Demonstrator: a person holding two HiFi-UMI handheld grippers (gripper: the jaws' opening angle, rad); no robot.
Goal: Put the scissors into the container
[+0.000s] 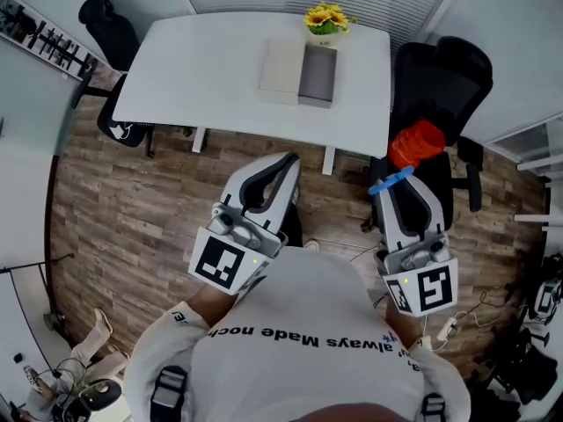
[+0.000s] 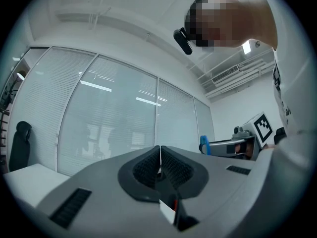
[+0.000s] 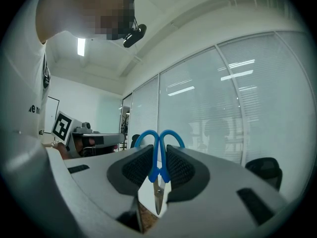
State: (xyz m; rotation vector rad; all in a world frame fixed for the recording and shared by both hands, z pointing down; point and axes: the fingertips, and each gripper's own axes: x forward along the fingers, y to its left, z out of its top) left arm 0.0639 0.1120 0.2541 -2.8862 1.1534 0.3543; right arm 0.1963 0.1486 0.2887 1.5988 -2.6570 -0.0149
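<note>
Blue-handled scissors [image 3: 159, 155] are clamped between the pads of my right gripper [image 3: 158, 171], handles up and blades pointing down toward the camera. In the head view the scissors [image 1: 390, 181] stick out sideways at the tip of the right gripper [image 1: 400, 189], above the floor beside a black chair. The container [image 1: 318, 76], an open grey box, sits on the white table [image 1: 202, 69] well ahead of both grippers. My left gripper [image 1: 288, 160] is shut with nothing in it, its pads [image 2: 148, 166] pressed together, held over the floor in front of the table.
A pale lid [image 1: 281, 70] lies beside the box, and a pot of yellow flowers [image 1: 326, 18] stands behind it. A black office chair [image 1: 440, 77] with a red object [image 1: 416, 142] on it is at the right. Another chair [image 1: 110, 25] stands left of the table.
</note>
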